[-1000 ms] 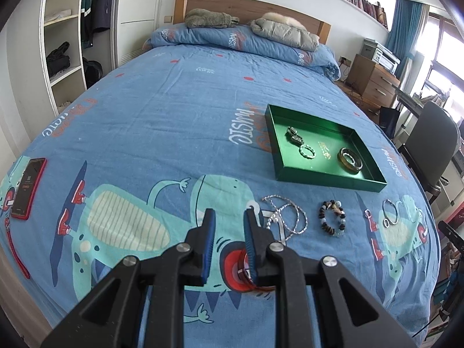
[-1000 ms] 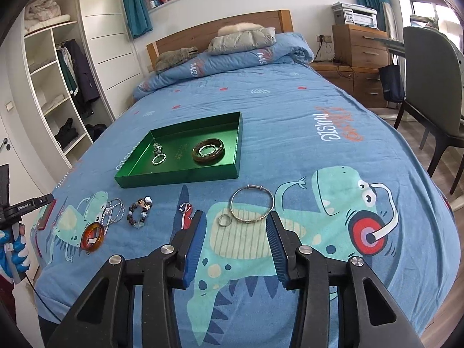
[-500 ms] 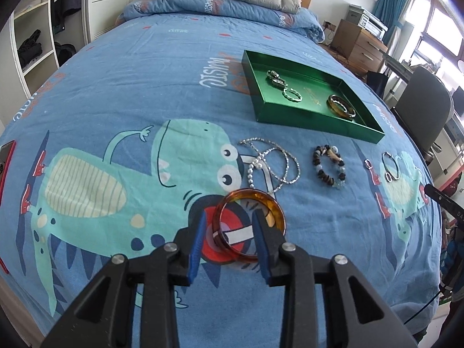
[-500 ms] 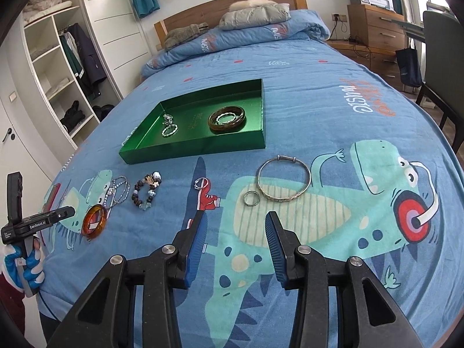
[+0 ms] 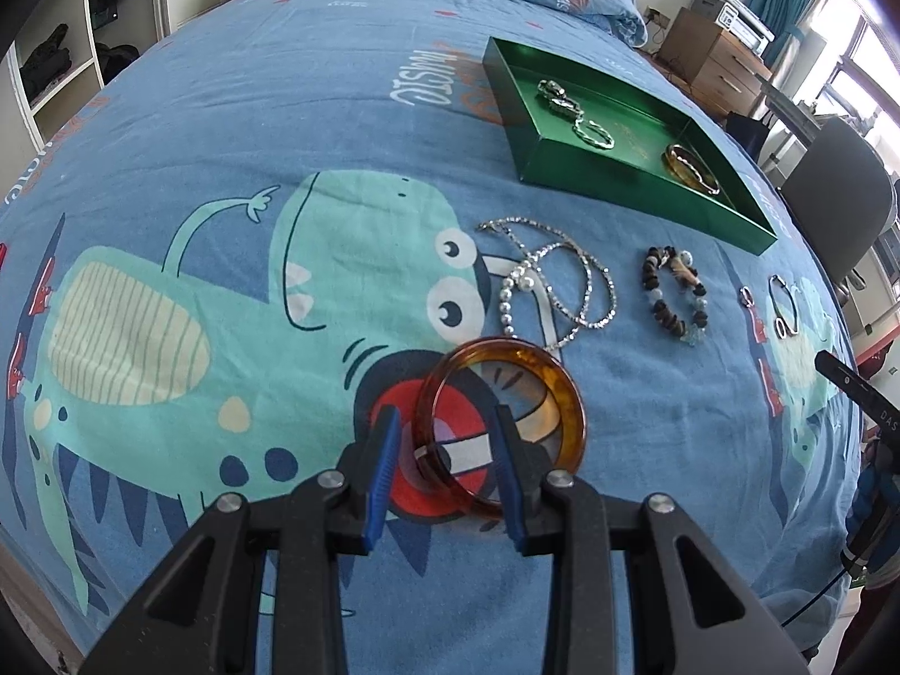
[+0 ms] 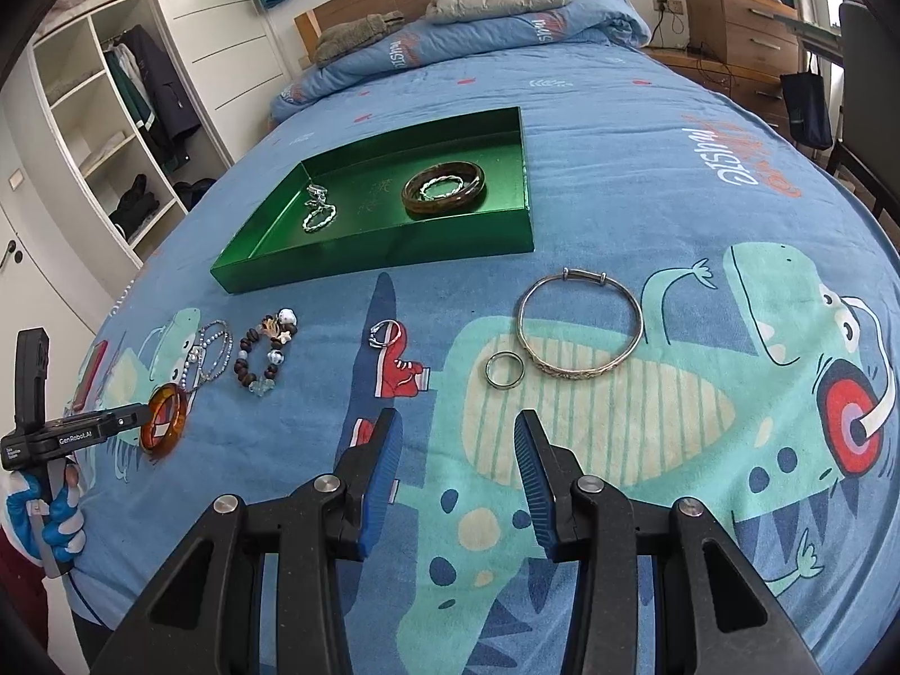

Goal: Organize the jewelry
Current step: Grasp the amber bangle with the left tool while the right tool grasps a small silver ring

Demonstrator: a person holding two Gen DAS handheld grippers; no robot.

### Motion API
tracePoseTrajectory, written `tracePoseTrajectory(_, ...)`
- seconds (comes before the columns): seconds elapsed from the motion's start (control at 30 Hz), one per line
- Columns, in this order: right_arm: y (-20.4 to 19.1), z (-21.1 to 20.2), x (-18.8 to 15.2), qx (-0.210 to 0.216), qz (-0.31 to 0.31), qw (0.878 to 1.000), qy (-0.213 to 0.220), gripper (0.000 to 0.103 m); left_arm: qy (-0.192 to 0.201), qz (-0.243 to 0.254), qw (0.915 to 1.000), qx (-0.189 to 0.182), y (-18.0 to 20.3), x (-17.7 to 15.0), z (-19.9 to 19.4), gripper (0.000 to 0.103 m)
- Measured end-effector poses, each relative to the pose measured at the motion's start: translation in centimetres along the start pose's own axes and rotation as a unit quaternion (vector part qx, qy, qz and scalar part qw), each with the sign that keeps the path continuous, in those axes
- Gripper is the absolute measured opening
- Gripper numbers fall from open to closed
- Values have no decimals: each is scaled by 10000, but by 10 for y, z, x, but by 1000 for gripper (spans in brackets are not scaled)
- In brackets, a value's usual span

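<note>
Lowered left gripper – tilted down, straddling amber bangle.

The bedspread bore the word "MUSIC", upside down, in white letters over orange ones, and the word showed again on the rolled duvet. The left claw's black body read "GenRobot.AI". Gold marks inside the tray were illegible.

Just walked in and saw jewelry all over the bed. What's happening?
A person is sorting jewelry into a green tray, which already holds a few pieces. The left tool straddles the near rim of an amber bangle without pinching it. The right tool hovers open and empty near a small ring and silver bangle.
</note>
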State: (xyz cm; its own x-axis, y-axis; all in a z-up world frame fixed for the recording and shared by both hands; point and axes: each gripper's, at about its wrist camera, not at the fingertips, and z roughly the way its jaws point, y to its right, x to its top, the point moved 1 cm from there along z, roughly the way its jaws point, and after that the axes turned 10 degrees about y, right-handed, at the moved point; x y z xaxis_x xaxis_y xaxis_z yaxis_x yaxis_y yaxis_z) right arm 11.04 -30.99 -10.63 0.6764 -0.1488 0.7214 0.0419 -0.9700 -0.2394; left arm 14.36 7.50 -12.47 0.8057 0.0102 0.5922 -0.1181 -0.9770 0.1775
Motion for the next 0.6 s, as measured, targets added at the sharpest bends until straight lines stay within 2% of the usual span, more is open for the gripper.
tracePoseTrajectory(0.27, 7, 28, 2, -155, 68, 9996, -212, 32, -134, 105, 9998, 38, 4, -2, 9, 30)
tracePoseTrajectory(0.6, 14, 58, 11, -349, 260, 9985, -338, 30, -160, 209, 9996, 67, 8, -3, 13, 29)
